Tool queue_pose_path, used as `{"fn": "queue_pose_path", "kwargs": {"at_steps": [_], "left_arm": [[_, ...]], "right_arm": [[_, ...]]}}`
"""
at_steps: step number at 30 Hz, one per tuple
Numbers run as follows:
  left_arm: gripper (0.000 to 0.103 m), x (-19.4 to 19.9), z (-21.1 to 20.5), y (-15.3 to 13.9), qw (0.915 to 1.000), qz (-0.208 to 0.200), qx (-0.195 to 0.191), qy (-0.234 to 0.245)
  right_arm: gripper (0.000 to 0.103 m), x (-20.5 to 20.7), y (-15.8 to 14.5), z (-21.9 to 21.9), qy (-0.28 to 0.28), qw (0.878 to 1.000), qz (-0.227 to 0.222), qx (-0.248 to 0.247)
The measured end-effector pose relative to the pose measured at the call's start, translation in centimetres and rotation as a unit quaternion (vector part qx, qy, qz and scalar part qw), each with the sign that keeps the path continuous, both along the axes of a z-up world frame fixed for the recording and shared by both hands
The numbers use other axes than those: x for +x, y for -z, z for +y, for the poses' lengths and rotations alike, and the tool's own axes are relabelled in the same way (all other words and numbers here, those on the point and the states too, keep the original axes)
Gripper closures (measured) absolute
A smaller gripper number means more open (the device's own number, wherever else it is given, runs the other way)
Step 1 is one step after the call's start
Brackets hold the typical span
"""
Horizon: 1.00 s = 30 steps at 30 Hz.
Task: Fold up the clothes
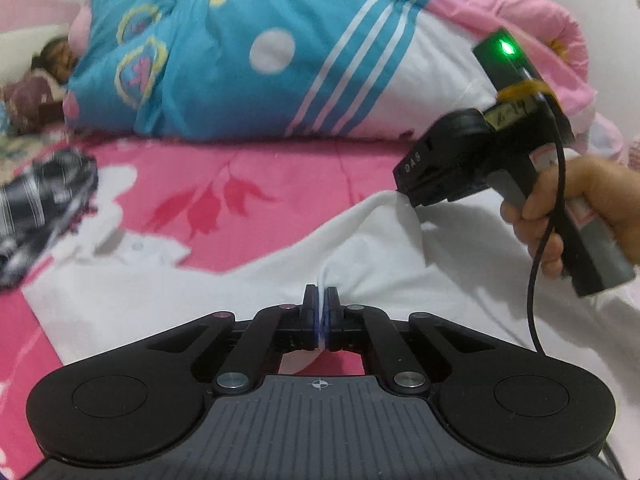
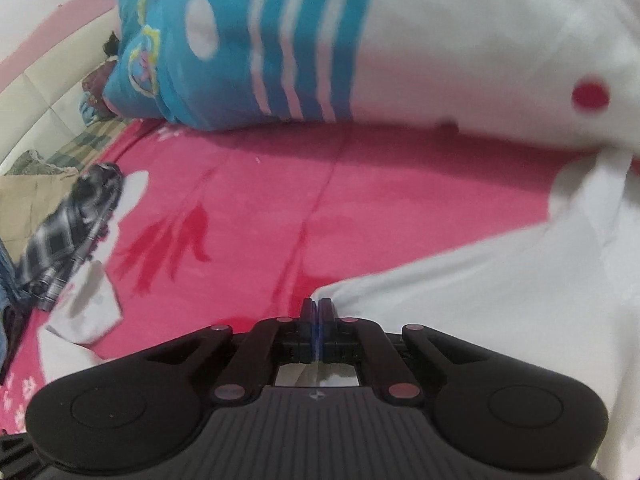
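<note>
Both claws pinched white garment (image 1: 380,240) on pink bed sheet (image 1: 256,168): left claw (image 1: 321,300) clamped on a fold at 6 o'clock, right claw (image 2: 316,312) pressed onto edge, seen at 3 o'clock in left view. Best next: lift both evenly, keep cloth taut btwn grips, avoid checked cloth (image 1: 40,200) at 9.

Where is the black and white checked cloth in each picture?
Left wrist view: the checked cloth lies crumpled at the left edge, on the pink bedsheet.
Right wrist view: the checked cloth lies at the left edge too.
Shared landmark: the blue striped blanket bundled at the top.
</note>
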<state>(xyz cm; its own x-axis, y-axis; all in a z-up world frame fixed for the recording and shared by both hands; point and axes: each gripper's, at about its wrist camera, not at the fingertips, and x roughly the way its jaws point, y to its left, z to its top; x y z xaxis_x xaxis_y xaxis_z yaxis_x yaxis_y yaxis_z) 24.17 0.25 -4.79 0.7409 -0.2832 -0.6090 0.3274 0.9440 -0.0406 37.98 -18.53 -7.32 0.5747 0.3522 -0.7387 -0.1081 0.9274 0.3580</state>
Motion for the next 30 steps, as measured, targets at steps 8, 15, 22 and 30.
{"fn": "queue_pose_path", "kwargs": {"at_steps": [8, 15, 22, 30], "left_arm": [[0.089, -0.3, 2.6, -0.9, 0.9945, 0.013, -0.096, -0.039], [0.059, -2.8, 4.0, -2.2, 0.9871, -0.014, -0.151, -0.053], [0.054, -2.3, 11.3, -3.3, 0.9617, -0.029, -0.201, -0.184], [0.054, -2.7, 21.7, -3.9, 0.8728, -0.053, -0.311, -0.372]], "right_arm": [[0.077, -2.1, -4.2, -3.2, 0.040, 0.997, -0.052, 0.047], [0.064, -5.0, -9.5, -2.0, -0.009, 0.994, -0.102, 0.042], [0.046, -4.4, -11.1, 7.1, -0.134, 0.985, -0.106, 0.026], [0.038, -1.4, -8.7, 21.3, -0.295, 0.952, -0.080, -0.027]]}}
